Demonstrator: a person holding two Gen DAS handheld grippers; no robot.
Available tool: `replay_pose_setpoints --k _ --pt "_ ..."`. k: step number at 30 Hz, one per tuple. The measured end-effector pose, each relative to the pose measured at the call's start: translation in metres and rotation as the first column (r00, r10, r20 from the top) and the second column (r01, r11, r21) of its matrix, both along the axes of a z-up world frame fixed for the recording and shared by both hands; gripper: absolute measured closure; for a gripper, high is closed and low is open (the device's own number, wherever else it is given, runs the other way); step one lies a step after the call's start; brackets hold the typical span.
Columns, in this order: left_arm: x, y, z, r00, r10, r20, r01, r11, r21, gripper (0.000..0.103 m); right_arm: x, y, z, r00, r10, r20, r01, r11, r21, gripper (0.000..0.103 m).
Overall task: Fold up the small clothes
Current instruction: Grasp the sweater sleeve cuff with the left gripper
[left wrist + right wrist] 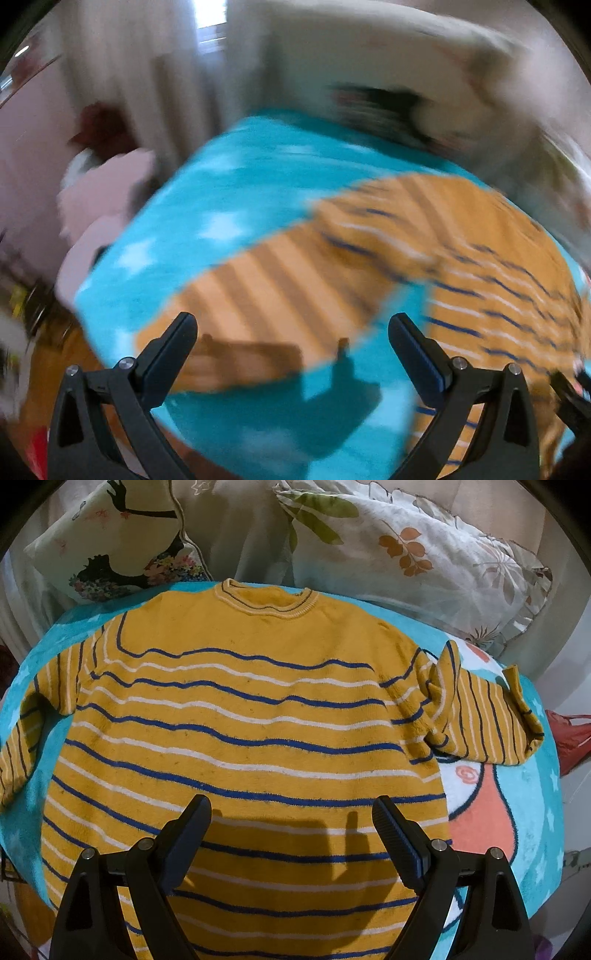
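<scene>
A small mustard-yellow sweater (240, 716) with blue and white stripes lies flat, neck away from me, on a turquoise blanket (532, 812). Its right sleeve (480, 716) is bunched and sticks out to the right; its left sleeve (22, 738) hangs down at the left. My right gripper (291, 812) is open and empty, above the sweater's lower body. The left wrist view is blurred: the sweater's left sleeve (273, 280) stretches toward me and its body (498, 266) lies to the right. My left gripper (293, 328) is open and empty above the sleeve's end.
Two printed cushions (122, 542) (424, 554) lean at the far edge of the blanket. A red object (569, 738) sits off the right edge. In the left wrist view a pink soft thing (99, 206) lies at the blanket's left edge, with curtains (140, 66) behind.
</scene>
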State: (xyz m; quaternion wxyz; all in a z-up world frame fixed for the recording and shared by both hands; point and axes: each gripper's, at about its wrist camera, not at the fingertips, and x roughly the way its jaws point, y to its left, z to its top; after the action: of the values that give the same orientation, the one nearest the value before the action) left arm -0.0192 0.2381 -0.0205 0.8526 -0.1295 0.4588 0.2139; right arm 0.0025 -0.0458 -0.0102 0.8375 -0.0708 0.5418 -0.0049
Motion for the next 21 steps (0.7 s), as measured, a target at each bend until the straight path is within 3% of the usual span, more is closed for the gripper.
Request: replay_pose_setpoints --k 4,7,12,16,18,19,20,21 --pt "-0.017 0.059 -0.009 0.988 0.149 -0.04 -0.149 0.989 -0.007 0.0 0.001 0.006 0.0 1.0 0.014 0.003 -0.014 1.0 -0.002 0.011" --pt "-0.03 0.083 -0.01 0.978 0.201 -0.056 -0.202 0.979 -0.007 0.0 0.002 0.011 -0.001 1.0 0.028 0.0 -0.028 1.0 -0.005 0.011" --pt "-0.031 0.094 -0.032 0.98 0.176 -0.096 -0.176 0.984 0.017 0.0 0.002 0.018 -0.001 0.999 0.043 0.002 -0.043 0.999 -0.011 0.011" --pt "-0.027 0.089 -0.049 0.988 0.094 -0.124 -0.103 0.993 -0.063 0.0 0.001 0.021 0.001 0.999 0.042 0.009 -0.042 0.999 -0.016 0.011" --pt "-0.025 0.085 -0.056 0.992 0.042 -0.12 -0.058 0.99 -0.131 0.018 0.0 0.021 0.001 0.999 0.039 0.01 -0.039 0.999 -0.019 0.011" --pt "-0.024 0.082 -0.058 0.991 0.034 -0.13 -0.051 0.99 -0.132 0.035 0.001 0.021 0.002 0.999 0.035 0.009 -0.035 0.999 -0.021 0.011" --pt "-0.023 0.08 -0.056 0.992 0.031 -0.125 -0.043 0.994 -0.097 0.06 0.001 0.021 0.002 0.999 0.031 0.009 -0.031 0.999 -0.023 0.011" --pt "-0.022 0.081 -0.054 0.994 0.009 -0.113 -0.023 0.993 -0.12 0.077 0.0 0.022 0.002 1.0 0.027 0.009 -0.027 0.999 -0.026 0.011"
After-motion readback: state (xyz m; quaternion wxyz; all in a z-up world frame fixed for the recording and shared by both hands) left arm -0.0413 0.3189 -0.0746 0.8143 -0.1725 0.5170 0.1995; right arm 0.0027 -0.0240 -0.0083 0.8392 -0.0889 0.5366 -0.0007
